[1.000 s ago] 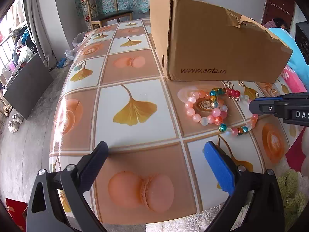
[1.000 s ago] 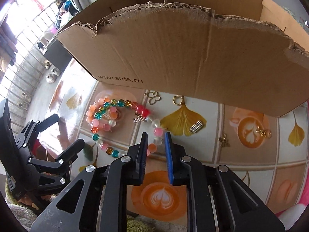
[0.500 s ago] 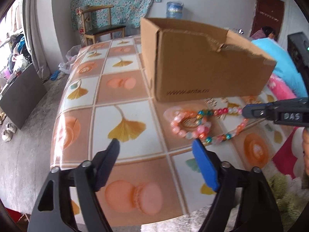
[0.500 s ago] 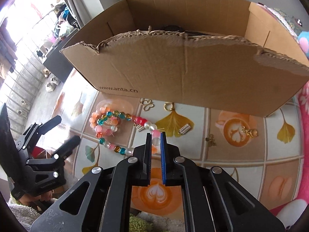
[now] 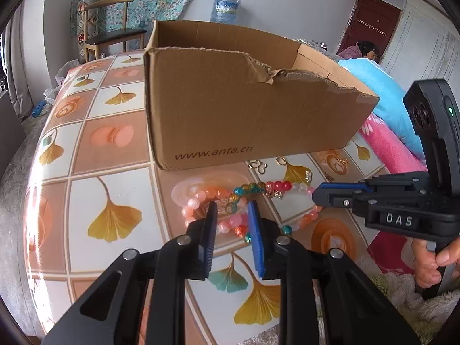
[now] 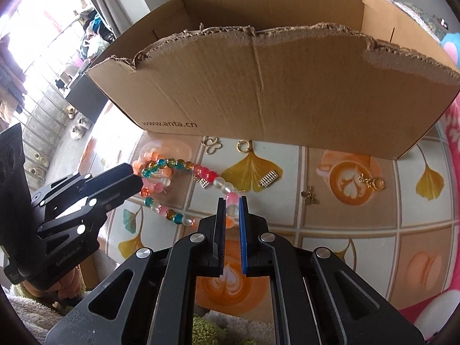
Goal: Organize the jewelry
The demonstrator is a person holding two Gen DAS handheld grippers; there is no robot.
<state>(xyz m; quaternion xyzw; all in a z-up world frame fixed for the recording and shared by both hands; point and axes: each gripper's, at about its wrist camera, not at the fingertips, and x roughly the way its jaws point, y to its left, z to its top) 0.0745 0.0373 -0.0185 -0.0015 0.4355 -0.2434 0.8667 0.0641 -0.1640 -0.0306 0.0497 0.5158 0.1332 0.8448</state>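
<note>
A multicoloured bead bracelet (image 5: 260, 186) (image 6: 184, 165) and a pink bead bracelet (image 5: 198, 197) lie tangled on the tiled tablecloth before an open cardboard box (image 5: 247, 109) (image 6: 273, 86). My left gripper (image 5: 231, 210) has its jaws narrowed around beads of the pile; it shows at the left of the right wrist view (image 6: 135, 182). My right gripper (image 6: 231, 205) is shut on pale pink beads of the multicoloured bracelet; it shows in the left wrist view (image 5: 314, 194).
Small gold charms lie near the box: a butterfly outline (image 6: 212, 144), a ring (image 6: 243, 145), an abacus charm (image 6: 268, 178), a butterfly (image 6: 309, 195) and a clasp charm (image 6: 372, 183). Pink and blue bedding (image 5: 385, 126) lies at the right. A chair (image 5: 112, 33) stands beyond the table.
My left gripper moved right onto the bead pile and narrowed its jaws from wide open. My right gripper closed on the bracelet beads and both views pulled back a little.
</note>
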